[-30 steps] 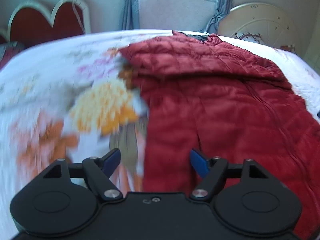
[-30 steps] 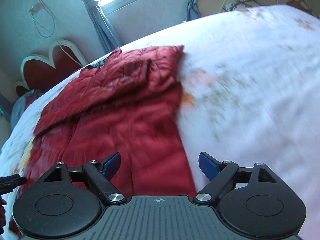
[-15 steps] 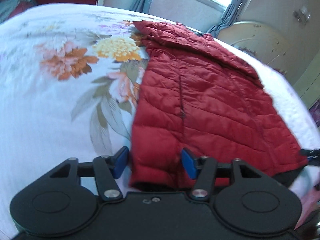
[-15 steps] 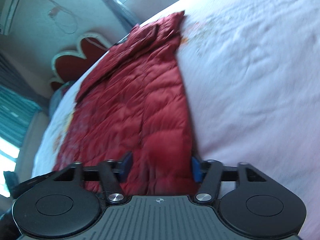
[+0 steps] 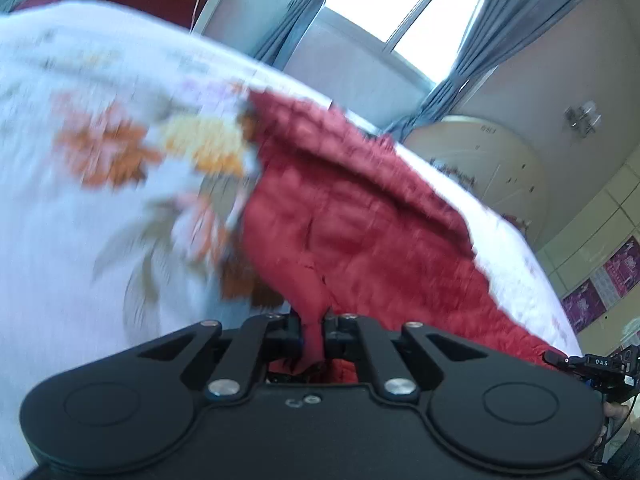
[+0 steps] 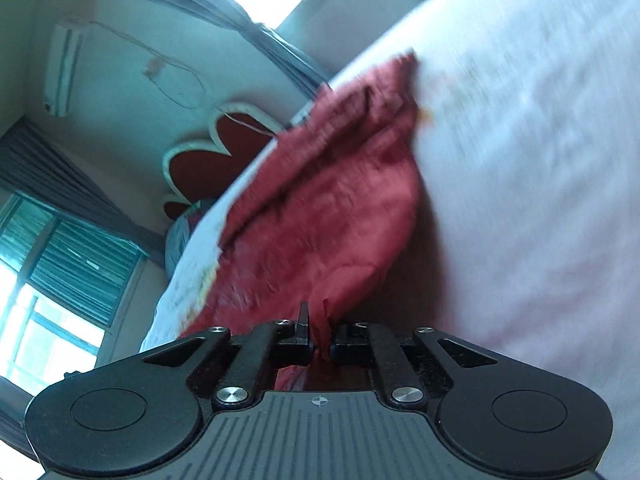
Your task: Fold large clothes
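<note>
The left wrist view sits just behind the left tongs (image 5: 313, 334) and looks forward along them, low and tilted, over the flowered bed (image 5: 80, 216) toward a window (image 5: 404, 12) and a round white board (image 5: 480, 160). The right wrist view sits just behind the right tongs (image 6: 320, 338), rolled harder, facing across the bed (image 6: 520, 160) to a red headboard (image 6: 208, 164) and an air conditioner (image 6: 62, 68). Both are very near the red jacket (image 5: 352, 216), which each shows (image 6: 320, 200) running away from its lens. Both views are blurred.
</note>
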Motion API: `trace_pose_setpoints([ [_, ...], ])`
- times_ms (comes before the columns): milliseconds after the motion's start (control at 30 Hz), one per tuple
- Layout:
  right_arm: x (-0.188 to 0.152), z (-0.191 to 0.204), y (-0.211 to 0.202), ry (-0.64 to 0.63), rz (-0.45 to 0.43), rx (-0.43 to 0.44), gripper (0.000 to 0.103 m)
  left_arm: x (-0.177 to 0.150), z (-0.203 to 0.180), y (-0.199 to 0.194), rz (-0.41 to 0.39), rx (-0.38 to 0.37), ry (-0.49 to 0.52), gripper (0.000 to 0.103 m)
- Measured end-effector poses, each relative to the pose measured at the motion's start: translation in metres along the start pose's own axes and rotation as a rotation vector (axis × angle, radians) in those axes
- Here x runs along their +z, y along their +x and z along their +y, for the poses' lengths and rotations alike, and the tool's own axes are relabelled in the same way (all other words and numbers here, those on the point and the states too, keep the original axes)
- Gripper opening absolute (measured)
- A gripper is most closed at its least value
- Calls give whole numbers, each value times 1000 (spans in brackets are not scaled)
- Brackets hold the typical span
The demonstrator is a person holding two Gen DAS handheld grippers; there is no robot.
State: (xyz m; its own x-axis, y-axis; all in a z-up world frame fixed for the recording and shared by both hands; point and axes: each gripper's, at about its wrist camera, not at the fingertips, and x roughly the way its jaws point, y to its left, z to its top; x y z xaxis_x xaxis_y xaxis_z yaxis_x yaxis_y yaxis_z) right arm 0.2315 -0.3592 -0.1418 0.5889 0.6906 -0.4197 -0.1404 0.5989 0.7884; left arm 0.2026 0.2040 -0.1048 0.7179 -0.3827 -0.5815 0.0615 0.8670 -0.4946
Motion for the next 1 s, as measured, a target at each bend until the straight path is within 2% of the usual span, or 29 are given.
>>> trace_pose_setpoints([
  [267, 95, 51, 19, -160, -111, -1, 6, 97, -34, 26, -198, -18, 34, 5],
  [467, 176, 82, 59, -190, -201, -1, 6, 172, -54, 68, -255, -34, 70, 5],
  [567, 215, 87, 92, -179, -222, -6, 6, 206, -54, 96, -249, -21, 83, 5],
  [733, 267, 75, 153, -135, -212, -48, 6, 249, -41, 153, -196, 15, 69, 5],
  [867, 301, 49, 187, -71, -184, -68, 6, 266, -19, 199, -137, 34, 32, 5],
  [1000, 317, 19, 221, -32, -140, -112, 6, 273, 0, 242, -74, 42, 10, 5],
])
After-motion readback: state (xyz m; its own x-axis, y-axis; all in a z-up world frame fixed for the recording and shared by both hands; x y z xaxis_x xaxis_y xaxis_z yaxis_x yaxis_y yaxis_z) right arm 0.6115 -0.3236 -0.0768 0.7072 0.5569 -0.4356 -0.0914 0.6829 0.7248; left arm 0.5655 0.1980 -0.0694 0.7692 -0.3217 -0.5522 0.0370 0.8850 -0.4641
